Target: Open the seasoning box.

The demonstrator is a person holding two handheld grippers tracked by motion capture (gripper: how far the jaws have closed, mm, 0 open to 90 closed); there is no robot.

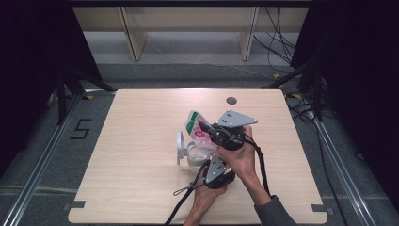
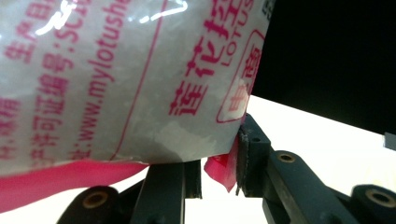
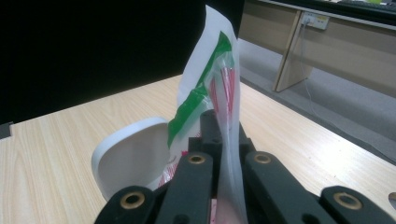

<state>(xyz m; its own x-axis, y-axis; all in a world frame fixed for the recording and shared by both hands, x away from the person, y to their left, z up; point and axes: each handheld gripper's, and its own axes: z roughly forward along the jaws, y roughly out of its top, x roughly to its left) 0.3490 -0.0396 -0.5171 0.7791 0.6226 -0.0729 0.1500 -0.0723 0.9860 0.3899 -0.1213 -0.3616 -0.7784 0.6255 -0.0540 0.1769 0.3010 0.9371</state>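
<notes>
High view: both grippers meet mid-table, a little right of centre, on a bag (image 1: pixel 196 126) printed pink and green, held over a clear container (image 1: pixel 194 154) with a white lid (image 1: pixel 179 146) standing at its left. Right gripper (image 1: pixel 207 129) pinches the bag's upper part; right gripper view confirms it, jaws pressed together on the thin plastic (image 3: pixel 231 140), green stripe rising above them, lid (image 3: pixel 133 158) low left behind. Left gripper (image 1: pixel 212 162) sits nearer the person; its own view adds what the high view hides: the pink bottom corner (image 2: pixel 223 168) nipped between the jaws, the printed bag body (image 2: pixel 121 79) bulging above them. Table (image 1: pixel 136 188) is bare on all sides of the cluster, edges well apart from it, with a small round grommet (image 1: pixel 231 100) near the far edge.
</notes>
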